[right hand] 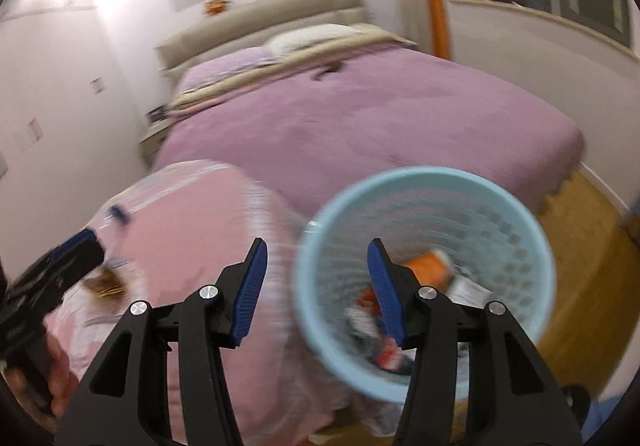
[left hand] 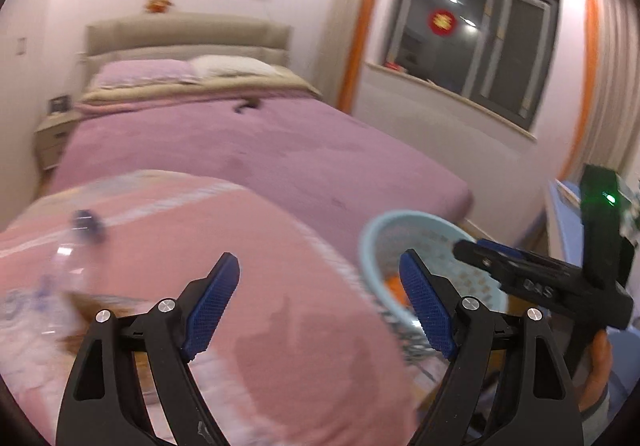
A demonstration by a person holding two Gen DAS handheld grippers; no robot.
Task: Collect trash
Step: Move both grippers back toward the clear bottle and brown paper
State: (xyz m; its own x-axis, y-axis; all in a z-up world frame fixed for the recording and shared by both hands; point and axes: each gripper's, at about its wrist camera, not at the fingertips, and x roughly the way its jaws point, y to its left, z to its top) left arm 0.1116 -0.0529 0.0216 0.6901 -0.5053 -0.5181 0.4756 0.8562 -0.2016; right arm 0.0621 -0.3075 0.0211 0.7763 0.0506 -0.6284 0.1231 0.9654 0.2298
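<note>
A light blue mesh waste basket (right hand: 516,230) stands on the floor beside the bed, with orange and white trash (right hand: 432,266) inside; it also shows in the left wrist view (left hand: 372,234). A clear plastic bottle with a blue cap (left hand: 82,230) lies on the pink blanket (left hand: 240,246), left of my left gripper. A brown wrapper (right hand: 106,284) lies near it. My left gripper (left hand: 320,302) is open and empty above the blanket. My right gripper (right hand: 318,282) is open and empty above the basket's left rim. The views are blurred.
A bed with a purple cover (left hand: 260,150) fills the middle, a small dark object (left hand: 248,106) near the pillows. A nightstand (left hand: 52,134) stands at the far left. A window (left hand: 480,50) and orange-edged curtains are on the right. Wooden floor (right hand: 592,258) lies right of the basket.
</note>
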